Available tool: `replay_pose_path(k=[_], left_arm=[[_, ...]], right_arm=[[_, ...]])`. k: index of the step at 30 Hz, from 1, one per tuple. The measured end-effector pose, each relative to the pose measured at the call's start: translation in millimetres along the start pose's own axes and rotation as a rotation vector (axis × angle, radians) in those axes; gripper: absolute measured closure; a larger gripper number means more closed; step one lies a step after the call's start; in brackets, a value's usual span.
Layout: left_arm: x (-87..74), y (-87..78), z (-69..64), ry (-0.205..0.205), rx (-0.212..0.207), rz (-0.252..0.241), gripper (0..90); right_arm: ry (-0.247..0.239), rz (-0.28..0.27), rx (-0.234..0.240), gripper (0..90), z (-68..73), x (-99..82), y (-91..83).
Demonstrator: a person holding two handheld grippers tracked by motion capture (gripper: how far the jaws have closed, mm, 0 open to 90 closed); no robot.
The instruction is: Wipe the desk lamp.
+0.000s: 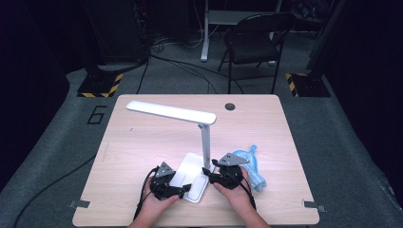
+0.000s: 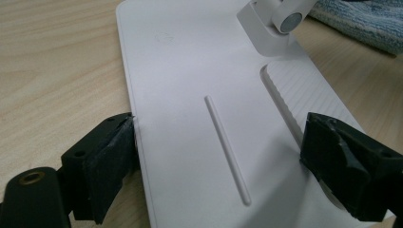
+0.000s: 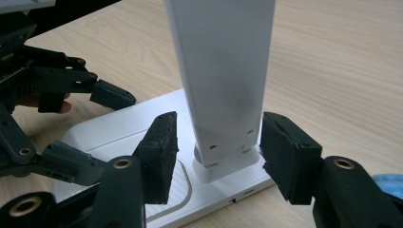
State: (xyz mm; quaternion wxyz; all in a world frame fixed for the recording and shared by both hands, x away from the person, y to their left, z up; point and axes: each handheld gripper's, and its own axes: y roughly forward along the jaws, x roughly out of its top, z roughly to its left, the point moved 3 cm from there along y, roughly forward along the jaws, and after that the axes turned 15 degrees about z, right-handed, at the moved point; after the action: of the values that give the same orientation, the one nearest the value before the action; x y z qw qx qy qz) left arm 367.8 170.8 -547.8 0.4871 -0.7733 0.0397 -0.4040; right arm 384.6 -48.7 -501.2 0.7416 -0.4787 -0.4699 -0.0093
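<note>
A white desk lamp stands on the wooden table, its long head (image 1: 171, 112) stretched to the left above a thin upright post (image 1: 206, 145). My left gripper (image 1: 184, 189) is at the front of the flat white base (image 1: 190, 167); its jaws (image 2: 218, 156) straddle the base (image 2: 180, 71) across its width, wide apart, with the pads at its side edges. My right gripper (image 1: 209, 173) is at the foot of the post. Its jaws (image 3: 216, 147) stand open on either side of the post (image 3: 223, 61), with a gap on each side. One of the left gripper's fingers (image 3: 111, 96) shows beyond the base (image 3: 123, 128).
A crumpled light-blue cloth (image 1: 252, 164) lies just right of the lamp base, by my right hand, and shows again as blue cloth (image 2: 361, 23) past the hinge. A round cable hole (image 1: 230, 106) sits near the table's far edge. A dark chair (image 1: 256, 40) stands beyond the table.
</note>
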Motion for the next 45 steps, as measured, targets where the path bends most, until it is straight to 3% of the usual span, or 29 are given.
replay_pose_path(k=[8,11,13,20,24,28,38,45], left_arm=[[0.3,0.7,0.1,-0.006,0.004,-0.005,11.4],[0.7,0.4,0.9,0.0,-0.002,0.006,11.5],[0.9,0.5,1.1,0.002,-0.004,0.005,11.5],[1.0,0.6,0.7,-0.007,-0.01,0.006,11.5],[1.3,0.7,0.9,-0.005,-0.007,0.007,11.5],[1.2,0.6,0.7,-0.006,-0.006,0.009,11.4],[1.2,1.0,0.6,-0.008,-0.002,0.005,11.5],[1.7,1.9,0.8,-0.008,0.006,-0.008,11.5]], right_arm=[[0.003,-0.008,-0.053,43.7,-8.4,1.6,-23.0],[-0.049,-0.002,-0.121,40.8,-14.9,-2.7,-36.0],[-0.05,0.003,-0.132,40.0,-16.5,-4.6,-38.2],[0.008,0.021,-0.161,40.5,-42.1,-23.9,-54.2],[0.078,0.05,-0.152,38.3,-55.0,-32.4,-61.8],[0.095,0.076,-0.183,37.2,-61.3,-39.3,-64.4],[0.112,0.079,-0.238,37.8,-70.2,-50.3,-63.5],[0.099,0.155,-0.26,43.6,-75.8,-62.3,-55.4]])
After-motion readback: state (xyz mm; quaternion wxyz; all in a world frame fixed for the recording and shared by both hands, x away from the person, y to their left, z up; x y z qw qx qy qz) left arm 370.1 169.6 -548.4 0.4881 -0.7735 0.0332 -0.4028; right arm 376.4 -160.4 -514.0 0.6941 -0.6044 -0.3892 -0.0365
